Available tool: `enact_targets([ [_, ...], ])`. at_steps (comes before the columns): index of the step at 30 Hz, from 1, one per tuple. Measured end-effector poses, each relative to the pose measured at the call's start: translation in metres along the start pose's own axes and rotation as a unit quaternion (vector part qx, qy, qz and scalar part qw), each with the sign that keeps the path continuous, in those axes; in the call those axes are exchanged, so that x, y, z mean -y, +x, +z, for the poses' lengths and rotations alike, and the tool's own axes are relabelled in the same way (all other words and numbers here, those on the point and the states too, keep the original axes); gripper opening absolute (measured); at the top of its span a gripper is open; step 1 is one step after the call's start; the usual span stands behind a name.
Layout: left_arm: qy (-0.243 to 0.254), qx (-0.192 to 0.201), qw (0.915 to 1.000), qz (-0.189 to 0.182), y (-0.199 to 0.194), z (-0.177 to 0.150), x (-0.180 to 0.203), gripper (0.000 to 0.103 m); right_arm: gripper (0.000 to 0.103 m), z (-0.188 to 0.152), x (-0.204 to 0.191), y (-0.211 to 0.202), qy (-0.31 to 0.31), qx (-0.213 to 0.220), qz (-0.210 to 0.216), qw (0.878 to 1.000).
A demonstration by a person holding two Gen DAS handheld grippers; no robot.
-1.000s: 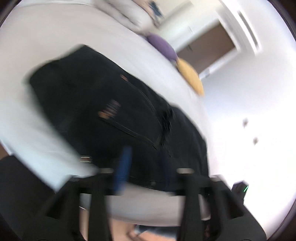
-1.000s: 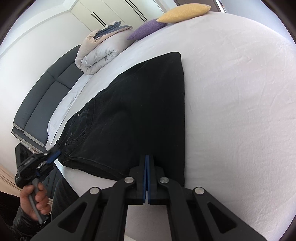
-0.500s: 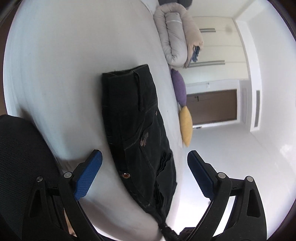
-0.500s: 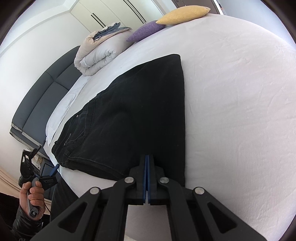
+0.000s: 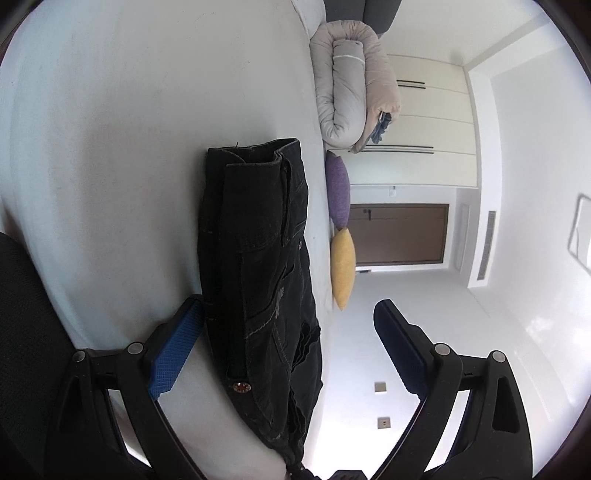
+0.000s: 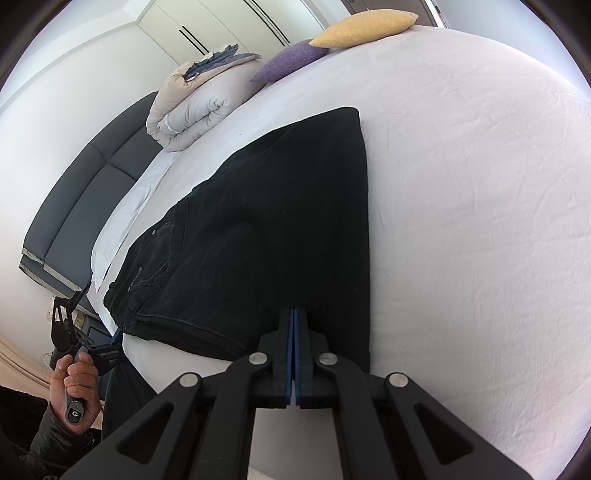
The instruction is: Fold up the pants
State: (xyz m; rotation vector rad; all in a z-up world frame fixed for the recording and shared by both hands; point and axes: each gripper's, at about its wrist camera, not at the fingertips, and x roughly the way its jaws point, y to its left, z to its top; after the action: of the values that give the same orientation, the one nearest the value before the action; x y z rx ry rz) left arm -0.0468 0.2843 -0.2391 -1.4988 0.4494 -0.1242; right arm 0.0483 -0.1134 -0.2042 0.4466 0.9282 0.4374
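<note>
Black pants (image 6: 280,229) lie folded lengthwise on the white bed (image 6: 480,221), waistband toward the left edge. My right gripper (image 6: 294,325) is shut, its tips at the pants' near hem; whether fabric is pinched is hidden. My left gripper (image 5: 288,325) is open, rolled sideways, its blue pads (image 5: 173,354) either side of the waistband end of the pants (image 5: 258,266), with nothing held. It also shows in the right wrist view (image 6: 107,347), held in a hand beside the bed's corner.
A rolled duvet (image 6: 199,99), a purple pillow (image 6: 291,61) and a yellow pillow (image 6: 365,24) lie along the bed's far side. A dark headboard (image 6: 81,195) stands at the left. A brown door (image 5: 399,236) and wardrobes (image 5: 432,122) are behind.
The left gripper has swung away from the pants, rolled sideways and opened, then moved in toward the waistband. The right gripper has stayed shut at the hem.
</note>
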Motion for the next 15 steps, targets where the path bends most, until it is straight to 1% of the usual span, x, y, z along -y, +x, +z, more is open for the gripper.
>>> enact_targets([
  [5,-0.016,0.007,0.9998,-0.005,0.006,0.000,-0.002,0.093,0.000,0.000,0.000,0.000,0.002,0.000,0.000,1.000],
  [9,-0.029,0.001,0.9995,-0.013,0.008,0.004,0.004,0.093,0.000,0.001,0.000,0.000,0.002,-0.002,0.000,1.000],
  [11,-0.020,-0.005,0.9996,-0.019,0.009,0.003,0.008,0.087,0.000,0.001,0.000,0.000,0.002,-0.003,-0.001,1.000],
  [13,-0.013,-0.011,0.9995,-0.027,0.009,0.002,0.009,0.075,0.000,0.002,0.000,-0.001,0.002,-0.003,-0.002,1.000],
  [14,-0.012,-0.012,0.9993,-0.032,0.009,0.001,0.008,0.071,0.000,0.002,-0.001,-0.001,0.002,-0.004,-0.002,1.000],
  [15,-0.013,-0.012,0.9991,-0.038,0.008,0.001,0.006,0.063,0.000,0.002,0.000,-0.001,0.003,-0.005,-0.002,1.000],
])
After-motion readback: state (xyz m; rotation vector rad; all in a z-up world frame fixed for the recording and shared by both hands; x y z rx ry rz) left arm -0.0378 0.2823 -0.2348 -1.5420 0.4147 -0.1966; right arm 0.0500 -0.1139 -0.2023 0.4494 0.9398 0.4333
